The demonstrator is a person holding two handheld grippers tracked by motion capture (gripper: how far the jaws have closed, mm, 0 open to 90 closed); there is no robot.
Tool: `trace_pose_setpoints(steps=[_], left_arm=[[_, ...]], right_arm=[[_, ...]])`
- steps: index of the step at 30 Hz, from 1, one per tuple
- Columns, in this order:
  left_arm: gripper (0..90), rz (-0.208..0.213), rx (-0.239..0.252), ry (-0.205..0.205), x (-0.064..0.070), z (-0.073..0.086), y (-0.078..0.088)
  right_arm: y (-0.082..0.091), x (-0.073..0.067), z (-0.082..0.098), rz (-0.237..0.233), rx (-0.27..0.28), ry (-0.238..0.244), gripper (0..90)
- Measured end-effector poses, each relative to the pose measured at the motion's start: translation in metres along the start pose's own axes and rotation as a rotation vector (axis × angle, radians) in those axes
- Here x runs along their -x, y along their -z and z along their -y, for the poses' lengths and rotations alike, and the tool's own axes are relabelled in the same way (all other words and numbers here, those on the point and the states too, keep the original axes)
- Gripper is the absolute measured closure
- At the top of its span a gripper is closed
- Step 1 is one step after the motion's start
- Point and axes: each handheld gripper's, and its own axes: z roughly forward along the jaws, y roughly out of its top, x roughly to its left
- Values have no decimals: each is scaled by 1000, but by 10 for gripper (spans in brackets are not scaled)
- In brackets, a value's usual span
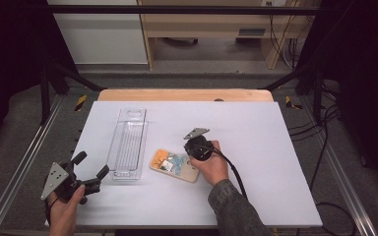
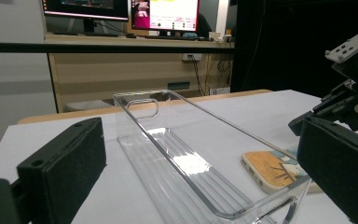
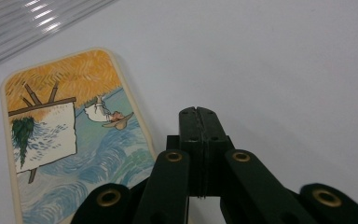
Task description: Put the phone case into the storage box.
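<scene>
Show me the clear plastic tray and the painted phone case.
clear ribbed plastic tray (image 1: 127,142), high view, on its ribbed floor.
rounded phone case with an orange and blue painting (image 3: 60,135), right gripper view, on its printed face.

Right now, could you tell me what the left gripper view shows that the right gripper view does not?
Left gripper view only: the clear plastic tray whole, with its handle cutout, the monitors on the far desk, its own fingers standing wide apart, and the right gripper.

Right gripper view only: its fingers pressed together with nothing between them, and the phone case's full painted picture, easel and figure.

Both: the phone case, the white table, the tray's ribbed floor.
</scene>
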Motion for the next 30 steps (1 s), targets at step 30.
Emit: trace_pose_setpoints(steps=[30], left_arm=[[13, 13, -4, 1, 1, 1, -2]], right_arm=[[-30, -11, -4, -53, -44, 18, 900]])
